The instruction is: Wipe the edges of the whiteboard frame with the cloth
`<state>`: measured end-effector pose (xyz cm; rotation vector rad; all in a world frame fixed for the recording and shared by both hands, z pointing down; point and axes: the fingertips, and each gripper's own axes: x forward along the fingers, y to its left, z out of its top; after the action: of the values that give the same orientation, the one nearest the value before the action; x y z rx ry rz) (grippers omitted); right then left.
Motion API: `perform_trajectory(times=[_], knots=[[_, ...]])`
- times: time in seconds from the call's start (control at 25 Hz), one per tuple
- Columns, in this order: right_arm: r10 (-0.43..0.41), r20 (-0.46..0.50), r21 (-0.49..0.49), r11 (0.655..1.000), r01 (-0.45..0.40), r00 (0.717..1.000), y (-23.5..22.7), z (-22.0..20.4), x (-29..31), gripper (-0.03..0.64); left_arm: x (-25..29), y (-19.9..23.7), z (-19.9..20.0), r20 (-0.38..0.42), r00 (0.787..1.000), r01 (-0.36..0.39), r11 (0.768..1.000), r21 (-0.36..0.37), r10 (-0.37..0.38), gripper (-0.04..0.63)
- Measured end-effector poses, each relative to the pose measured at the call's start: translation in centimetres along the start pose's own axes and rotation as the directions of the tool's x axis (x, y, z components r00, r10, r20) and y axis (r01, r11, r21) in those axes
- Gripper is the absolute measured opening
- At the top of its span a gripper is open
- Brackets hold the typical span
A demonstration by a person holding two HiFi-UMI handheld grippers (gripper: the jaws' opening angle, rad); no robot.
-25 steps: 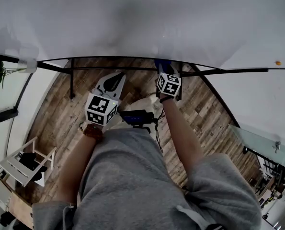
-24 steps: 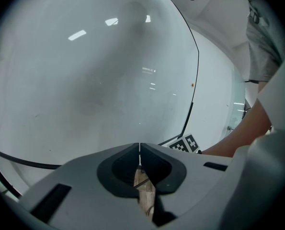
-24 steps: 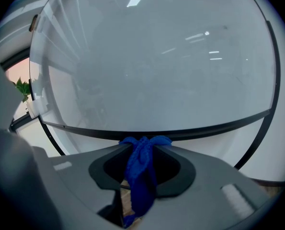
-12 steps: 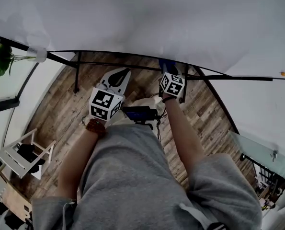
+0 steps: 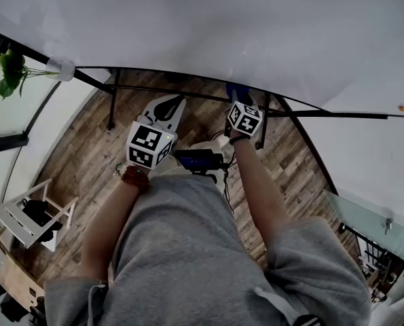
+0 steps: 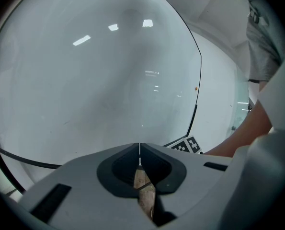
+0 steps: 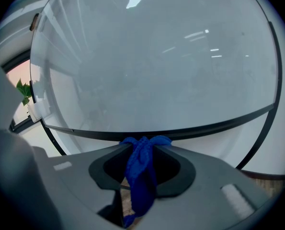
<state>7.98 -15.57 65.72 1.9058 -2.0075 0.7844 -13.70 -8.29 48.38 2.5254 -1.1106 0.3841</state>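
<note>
A large whiteboard (image 5: 208,26) with a thin black frame (image 5: 188,75) fills the top of the head view. My right gripper (image 5: 237,92) is shut on a blue cloth (image 7: 142,169), whose bunched end (image 5: 234,90) sits at the frame's bottom edge (image 7: 180,131). To its left, my left gripper (image 5: 173,102) is shut with nothing between its jaws. It hangs just below the bottom edge, tips toward the board (image 6: 94,71). In the left gripper view the frame's right edge (image 6: 198,90) runs down the board's side.
A black stand bar (image 5: 188,95) runs under the board, with legs (image 5: 111,107) onto the wood floor (image 5: 86,161). A potted plant (image 5: 11,70) stands at the far left, and a white rack (image 5: 25,216) at lower left. A glass panel (image 5: 371,216) stands at right.
The head view has shifted, so the board's bottom edge and the plant sit higher in frame. Both grippers stay near the bottom edge, and the right one still pinches the cloth.
</note>
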Motion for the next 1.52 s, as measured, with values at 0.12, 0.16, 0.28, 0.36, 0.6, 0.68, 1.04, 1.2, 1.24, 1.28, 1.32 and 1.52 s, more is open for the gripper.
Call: perform_trajectory(times=[0.12,0.16,0.28,0.36,0.6,0.68,1.04,1.2,1.24,1.28,1.32,1.52], knots=[[-0.005,-0.003,0.011,1.000,0.005,1.000,0.6,-0.3,-0.1,0.140,-0.3,0.3,0.2,0.014,1.000,-0.006,1.000,-0.011,0.006,0.015],[-0.005,-0.004,0.009,1.000,0.005,1.000,0.8,-0.2,-0.1,0.140,-0.4,0.5,0.3,0.020,1.000,-0.008,1.000,-0.019,0.009,0.015],[0.008,-0.002,-0.002,1.000,-0.008,1.000,1.6,0.0,0.0,0.140,-0.4,0.9,0.4,0.030,0.999,-0.015,0.999,-0.037,0.016,0.015],[0.018,-0.003,-0.010,1.000,-0.018,1.000,1.9,0.0,0.1,0.140,-0.4,0.9,0.3,0.028,0.999,-0.017,0.999,-0.036,0.018,0.015],[0.033,-0.001,-0.001,0.999,-0.033,0.999,2.6,0.0,0.2,0.138,-1.1,0.9,-0.5,0.017,1.000,-0.022,0.999,-0.038,0.023,0.015],[0.030,0.007,0.009,1.000,-0.030,1.000,2.7,0.1,0.0,0.138,-1.6,0.9,-0.7,0.020,1.000,-0.021,0.999,-0.050,0.022,0.015],[0.037,0.019,0.008,0.999,-0.038,0.999,4.5,0.0,0.2,0.135,-3.1,2.5,-1.1,0.034,0.998,-0.045,0.995,-0.088,0.048,0.015],[0.056,0.015,-0.002,0.998,-0.056,0.998,5.6,0.0,0.6,0.135,-3.2,2.5,-1.2,0.032,0.998,-0.042,0.996,-0.084,0.045,0.015],[0.056,0.013,-0.003,0.998,-0.056,0.998,5.7,-0.1,0.5,0.135,-3.3,2.5,-1.2,0.035,0.998,-0.043,0.995,-0.088,0.046,0.015],[0.056,0.011,-0.003,0.998,-0.056,0.998,5.7,-0.1,0.5,0.135,-3.4,2.6,-1.2,0.039,0.998,-0.045,0.994,-0.099,0.049,0.015],[0.056,0.010,-0.001,0.998,-0.056,0.998,5.8,-0.1,0.5,0.135,-3.4,2.8,-1.1,0.045,0.998,-0.047,0.992,-0.118,0.053,0.015],[0.057,0.003,0.003,0.998,-0.057,0.998,6.3,-0.2,0.7,0.135,-3.9,3.8,0.2,0.073,0.994,-0.067,0.983,-0.168,0.080,0.015]])
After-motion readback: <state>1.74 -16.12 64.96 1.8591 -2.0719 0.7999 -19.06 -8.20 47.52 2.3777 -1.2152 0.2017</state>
